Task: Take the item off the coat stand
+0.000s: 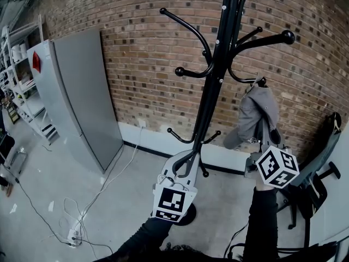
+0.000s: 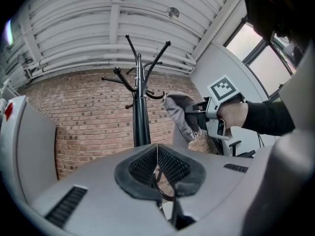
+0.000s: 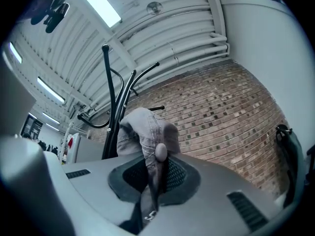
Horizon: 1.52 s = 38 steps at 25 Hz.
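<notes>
A black coat stand (image 1: 218,75) rises in front of the brick wall. A grey cap (image 1: 255,113) hangs at the tip of one of its right-hand hooks (image 1: 260,82). My right gripper (image 1: 264,142) is just under the cap and shut on its fabric. The right gripper view shows the cap (image 3: 145,132) pinched between the pads (image 3: 170,173), with the stand (image 3: 115,112) behind it. My left gripper (image 1: 188,164) is held low beside the pole, shut and empty. In the left gripper view the stand (image 2: 140,117), the cap (image 2: 178,113) and the right gripper (image 2: 212,116) are ahead.
A tall grey cabinet (image 1: 82,102) stands against the wall at left, with white shelves (image 1: 22,81) beyond it. Cables and a power strip (image 1: 73,236) lie on the floor at lower left. A black chair (image 1: 316,173) is close at right.
</notes>
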Available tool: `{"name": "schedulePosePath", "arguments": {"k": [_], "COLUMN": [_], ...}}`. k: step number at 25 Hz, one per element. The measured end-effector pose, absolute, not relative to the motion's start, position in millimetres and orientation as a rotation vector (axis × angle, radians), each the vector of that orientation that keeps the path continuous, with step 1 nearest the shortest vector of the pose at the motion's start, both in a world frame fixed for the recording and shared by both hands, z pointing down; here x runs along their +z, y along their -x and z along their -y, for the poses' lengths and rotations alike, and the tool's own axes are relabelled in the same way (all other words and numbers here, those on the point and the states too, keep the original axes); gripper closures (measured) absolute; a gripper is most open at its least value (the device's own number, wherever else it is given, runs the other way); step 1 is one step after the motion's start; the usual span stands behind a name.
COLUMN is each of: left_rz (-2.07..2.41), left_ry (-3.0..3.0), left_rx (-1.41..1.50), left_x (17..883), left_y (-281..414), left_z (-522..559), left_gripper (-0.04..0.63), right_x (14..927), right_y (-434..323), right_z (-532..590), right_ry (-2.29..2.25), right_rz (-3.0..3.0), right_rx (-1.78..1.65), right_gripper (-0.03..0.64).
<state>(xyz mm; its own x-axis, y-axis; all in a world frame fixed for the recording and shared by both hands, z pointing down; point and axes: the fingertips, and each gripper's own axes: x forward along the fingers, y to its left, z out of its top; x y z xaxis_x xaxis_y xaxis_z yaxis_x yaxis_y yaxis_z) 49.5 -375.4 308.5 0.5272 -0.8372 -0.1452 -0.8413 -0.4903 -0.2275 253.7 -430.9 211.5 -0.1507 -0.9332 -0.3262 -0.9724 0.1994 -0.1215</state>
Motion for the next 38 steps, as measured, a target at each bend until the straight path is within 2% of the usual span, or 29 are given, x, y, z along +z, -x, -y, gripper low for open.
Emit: {"name": "schedulePosePath", "arguments": {"k": [20, 38], "left_rz": [-1.375, -1.288], "left_ry": [2.555, 2.603], "left_rx": [0.007, 0.018], "left_x": [315, 319], "left_y": [-58, -37], "left_z": [364, 323], "left_gripper": [0.581, 0.581], "right_x": [224, 267], "right_y": [-310, -281], "right_z": [393, 312], "right_ry": [1.912, 2.045], "right_rz": [-2.034, -2.04], "right_rx": [0.127, 0.19], "right_gripper": [0.591, 0.591]}}
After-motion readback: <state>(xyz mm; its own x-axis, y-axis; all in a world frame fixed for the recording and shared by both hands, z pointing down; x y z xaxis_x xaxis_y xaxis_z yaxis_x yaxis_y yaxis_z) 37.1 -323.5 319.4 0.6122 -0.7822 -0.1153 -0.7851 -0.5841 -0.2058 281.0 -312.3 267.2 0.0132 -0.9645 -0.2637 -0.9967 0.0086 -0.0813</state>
